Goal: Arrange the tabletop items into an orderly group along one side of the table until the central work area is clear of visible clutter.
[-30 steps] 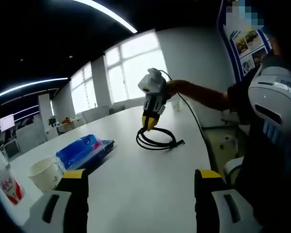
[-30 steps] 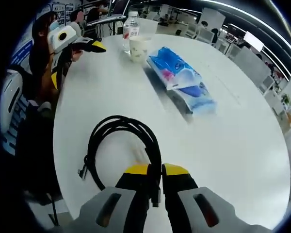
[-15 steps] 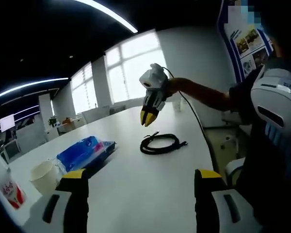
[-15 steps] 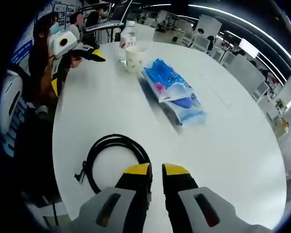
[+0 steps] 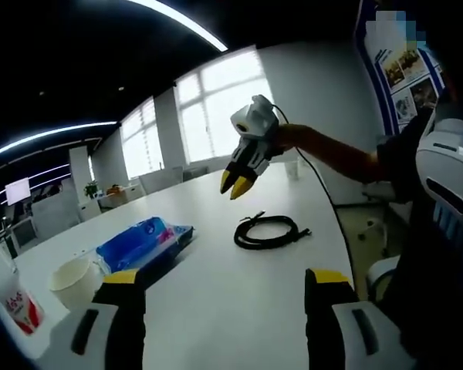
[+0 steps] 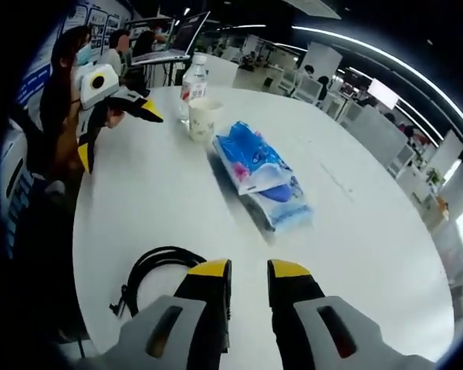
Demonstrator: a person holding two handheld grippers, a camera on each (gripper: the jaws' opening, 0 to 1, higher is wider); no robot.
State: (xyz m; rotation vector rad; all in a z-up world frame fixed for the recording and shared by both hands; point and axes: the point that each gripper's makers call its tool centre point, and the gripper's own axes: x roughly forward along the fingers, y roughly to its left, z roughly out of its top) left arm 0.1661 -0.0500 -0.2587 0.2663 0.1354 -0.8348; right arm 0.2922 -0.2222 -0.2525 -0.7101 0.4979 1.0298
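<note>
1. The cable (image 6: 158, 271) lies coiled on the white table (image 6: 355, 247), near the edge at about 7 o'clock in the right gripper view; in the left gripper view it sits at about 2 o'clock from centre, flat and free of any grip.
2. The right gripper (image 6: 248, 270) hangs above the table just beside the coil, jaws a little apart and holding nothing; in the left gripper view it is raised clear above the cable.
3. The left gripper (image 5: 224, 279) is low over the table with its jaws wide apart and empty; the cup (image 5: 74, 279) and bottle (image 5: 11, 293) stand close at 8 o'clock of its view.
4. The blue pack (image 6: 258, 173) lies mid-table at 12 o'clock from the right gripper, well apart from the cable; cup and bottle stand together beyond it at 11 o'clock.
5. Judgement: the cable looks placed, so the pack is probably the next thing to shift; take it by a long edge so the soft wrap does not fold, and carry it low.
6. Set it down beside the cable or the cup, along the same table side; keep the jaws clear of the coil so it does not drag out of its loop.
7. Watch the cup and bottle; both stand upright and could tip if brushed.
</note>
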